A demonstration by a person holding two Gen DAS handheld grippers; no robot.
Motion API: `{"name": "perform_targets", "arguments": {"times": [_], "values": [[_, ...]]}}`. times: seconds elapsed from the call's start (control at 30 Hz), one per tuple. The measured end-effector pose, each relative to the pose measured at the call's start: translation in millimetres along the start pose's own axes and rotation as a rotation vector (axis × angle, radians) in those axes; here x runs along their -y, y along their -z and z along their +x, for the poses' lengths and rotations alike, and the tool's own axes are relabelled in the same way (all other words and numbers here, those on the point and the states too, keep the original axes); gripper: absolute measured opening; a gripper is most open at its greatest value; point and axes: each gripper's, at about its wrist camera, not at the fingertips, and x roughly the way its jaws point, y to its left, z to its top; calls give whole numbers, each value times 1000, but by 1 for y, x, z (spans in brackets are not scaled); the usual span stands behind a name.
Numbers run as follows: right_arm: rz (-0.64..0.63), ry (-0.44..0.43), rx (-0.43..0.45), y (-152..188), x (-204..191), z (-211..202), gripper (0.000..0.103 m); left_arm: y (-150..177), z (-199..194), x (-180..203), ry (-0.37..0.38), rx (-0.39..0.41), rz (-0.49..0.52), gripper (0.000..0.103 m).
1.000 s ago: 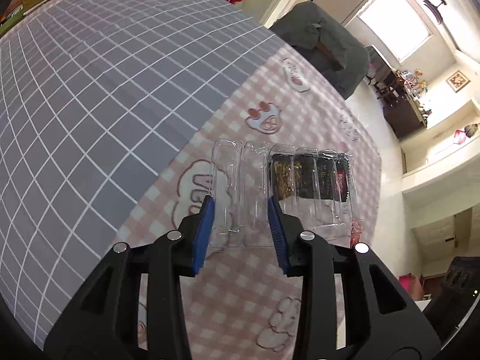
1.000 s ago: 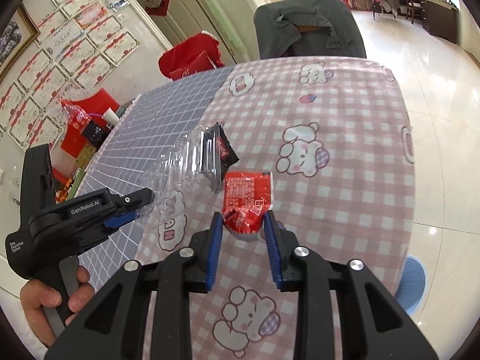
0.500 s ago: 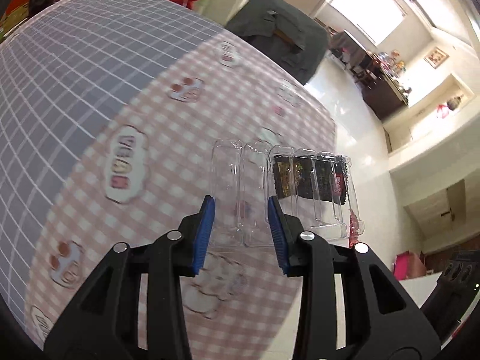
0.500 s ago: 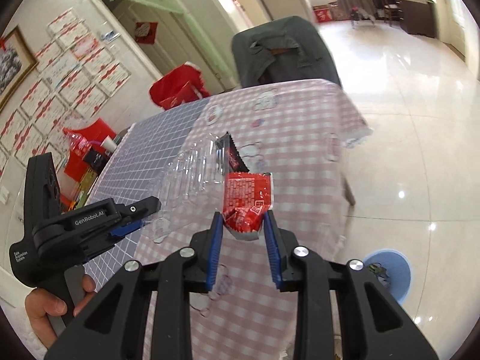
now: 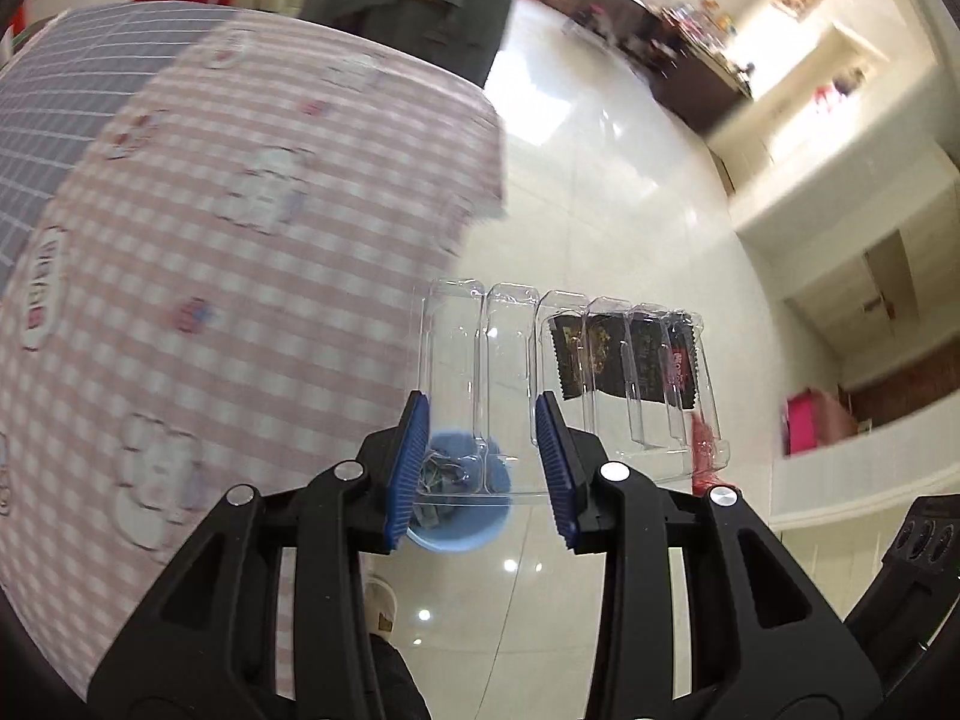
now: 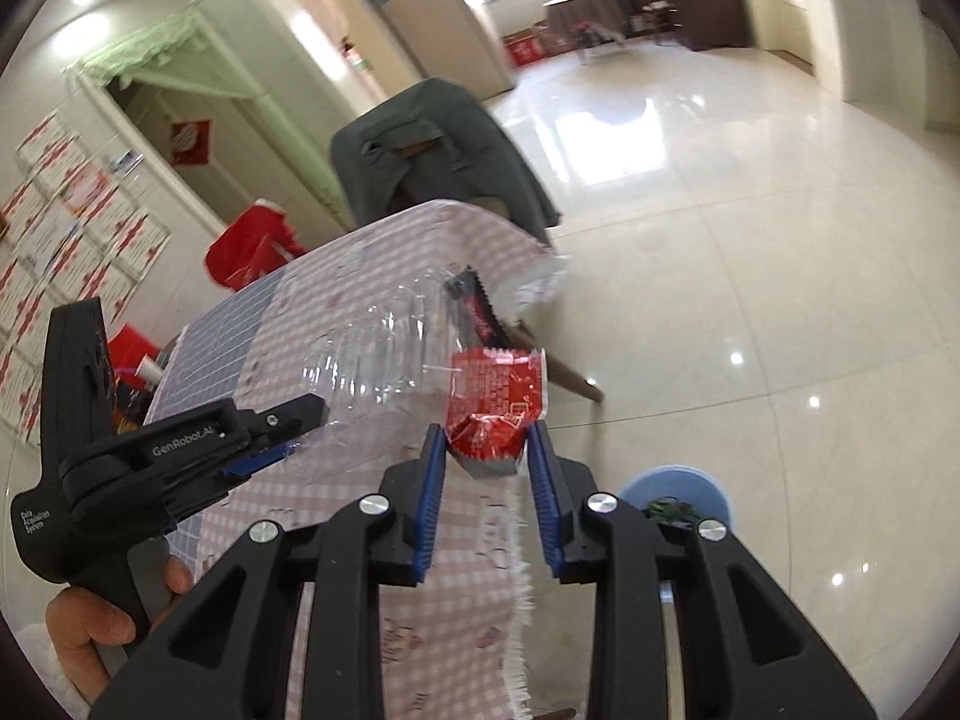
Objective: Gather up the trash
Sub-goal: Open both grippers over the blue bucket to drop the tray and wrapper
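Note:
My left gripper is shut on a clear plastic snack tray with dark wrappers in its right slots. It holds the tray in the air past the table edge, over a blue trash bin on the floor. My right gripper is shut on a crumpled red wrapper, held above the table's edge. In the right wrist view the left gripper and the tray show to the left, and the blue bin lies low on the right.
The table has a pink checked cloth with bear prints and a grey grid cloth on its far part. A chair with a grey cover stands at the table's far end. Glossy white floor tiles spread to the right.
Both grippers have lifted their loads off the table and swung right, past the table edge. The blue bin has come into view under the tray.

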Motion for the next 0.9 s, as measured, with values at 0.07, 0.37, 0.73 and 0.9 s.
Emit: {"name": "perform_targets", "arguments": {"times": [0.07,0.37,0.73,0.9], "values": [[28,18,6,1,17,-7,28,4,9,16,-1,-17,30,36],[97,55,29,9,63,-20,17,20,46,62,-25,-85,110,36],[155,47,-25,14,98,-3,25,22,64,73,-89,-93,121,37],[171,54,-54,18,105,-2,28,23,65,74,-96,-95,117,37]]}}
